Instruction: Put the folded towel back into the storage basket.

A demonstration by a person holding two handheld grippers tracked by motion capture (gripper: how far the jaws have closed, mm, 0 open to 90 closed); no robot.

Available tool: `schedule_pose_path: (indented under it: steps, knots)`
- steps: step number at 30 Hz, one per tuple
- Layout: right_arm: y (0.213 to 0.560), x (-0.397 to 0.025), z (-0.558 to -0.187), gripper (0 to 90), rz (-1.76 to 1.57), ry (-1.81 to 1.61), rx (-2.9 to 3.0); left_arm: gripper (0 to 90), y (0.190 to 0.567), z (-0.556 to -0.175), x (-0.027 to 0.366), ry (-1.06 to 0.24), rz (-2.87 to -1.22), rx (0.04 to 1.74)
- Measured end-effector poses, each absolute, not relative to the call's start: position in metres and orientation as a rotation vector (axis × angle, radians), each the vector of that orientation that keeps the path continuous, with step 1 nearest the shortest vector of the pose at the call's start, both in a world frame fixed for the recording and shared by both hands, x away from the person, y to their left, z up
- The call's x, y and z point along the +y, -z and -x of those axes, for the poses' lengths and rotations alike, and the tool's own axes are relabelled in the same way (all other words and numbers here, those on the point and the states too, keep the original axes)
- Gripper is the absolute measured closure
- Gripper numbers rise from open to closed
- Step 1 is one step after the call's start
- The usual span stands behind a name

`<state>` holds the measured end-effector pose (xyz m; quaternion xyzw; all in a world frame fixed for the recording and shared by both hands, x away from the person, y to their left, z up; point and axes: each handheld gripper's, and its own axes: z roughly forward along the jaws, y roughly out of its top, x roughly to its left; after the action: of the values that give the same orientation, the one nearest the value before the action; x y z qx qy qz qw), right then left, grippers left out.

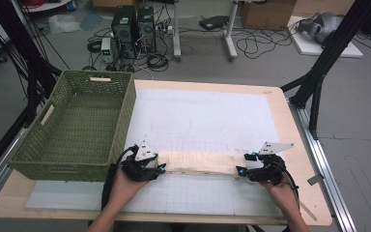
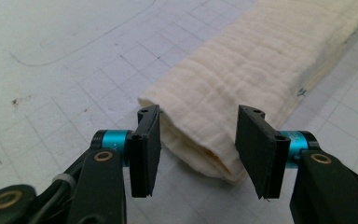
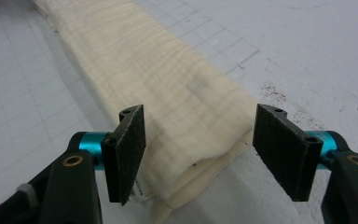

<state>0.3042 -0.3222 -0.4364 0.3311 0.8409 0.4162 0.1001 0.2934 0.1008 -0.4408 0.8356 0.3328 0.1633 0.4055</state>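
Observation:
A cream cloth (image 1: pixel 200 163), folded into a long narrow strip, lies flat on the white gridded mat (image 1: pixel 203 121) near the table's front. My left gripper (image 1: pixel 147 166) stands open at the strip's left end, its jaws either side of the folded end of the cloth (image 2: pixel 223 102). At the strip's right end my right gripper (image 1: pixel 251 169) is open too, with the layered end of the cloth (image 3: pixel 182 107) between its spread jaws. Neither pair of jaws presses the fabric.
A green woven basket (image 1: pixel 121 121) stands at the table's left, close beside my left gripper. The wooden table edge (image 1: pixel 297 145) runs past the mat on the right. Computers and cables lie on the floor beyond the table.

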Motion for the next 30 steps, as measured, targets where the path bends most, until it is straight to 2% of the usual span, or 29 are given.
schedule_pose_path:
  steps: [7,17,20,25,30]
  knots:
    - [0.4402,-0.3217,-0.3068,35.0,-1.019,-1.198,2.503,51.3,0.4434,-0.2954,0.0993,-0.379,-2.114,0.865]
    - [0.4461,-0.3238,-0.3082,38.4,-1.057,-1.182,2.533,61.0,0.4441,-0.295,0.0988,-0.344,-2.114,0.865]
    - [0.4456,-0.3221,-0.3074,45.7,-1.028,-1.176,2.546,66.8,0.4438,-0.2943,0.0979,-0.34,-2.119,0.851]
    - [0.4455,-0.3212,-0.3073,52.0,-1.013,-1.175,2.556,72.8,0.4436,-0.2936,0.097,-0.334,-2.122,0.844]
    - [0.4455,-0.3195,-0.3068,66.4,-0.978,-1.209,2.599,76.8,0.4431,-0.2927,0.0964,-0.336,-2.125,0.836]
